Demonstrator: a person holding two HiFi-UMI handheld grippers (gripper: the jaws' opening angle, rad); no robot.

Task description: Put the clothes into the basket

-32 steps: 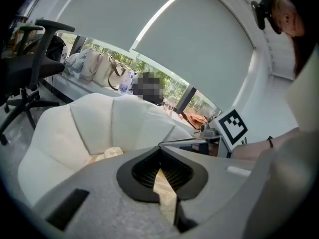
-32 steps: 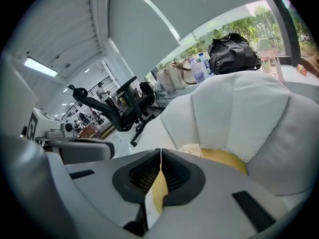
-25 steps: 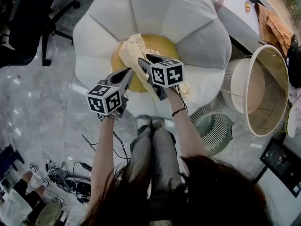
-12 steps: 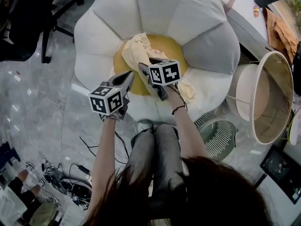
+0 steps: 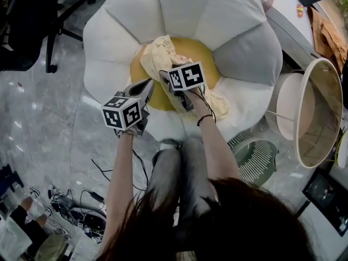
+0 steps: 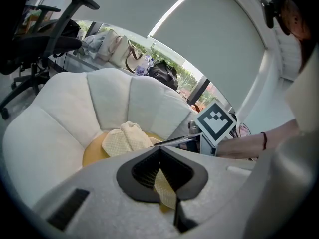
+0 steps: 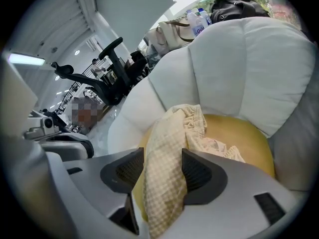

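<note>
Presently: cream checked garment (image 5: 162, 52), draped over the yellow centre of a white petal-shaped cushion (image 5: 179, 10). Right gripper (image 7: 162, 158): fingers just spread wide, released, a garment fold lying between them. Left gripper (image 6: 159, 152): fingers clenched on a strip of the same garment. Basket (image 5: 321, 118): tipped sideways, well apart at right.
</note>
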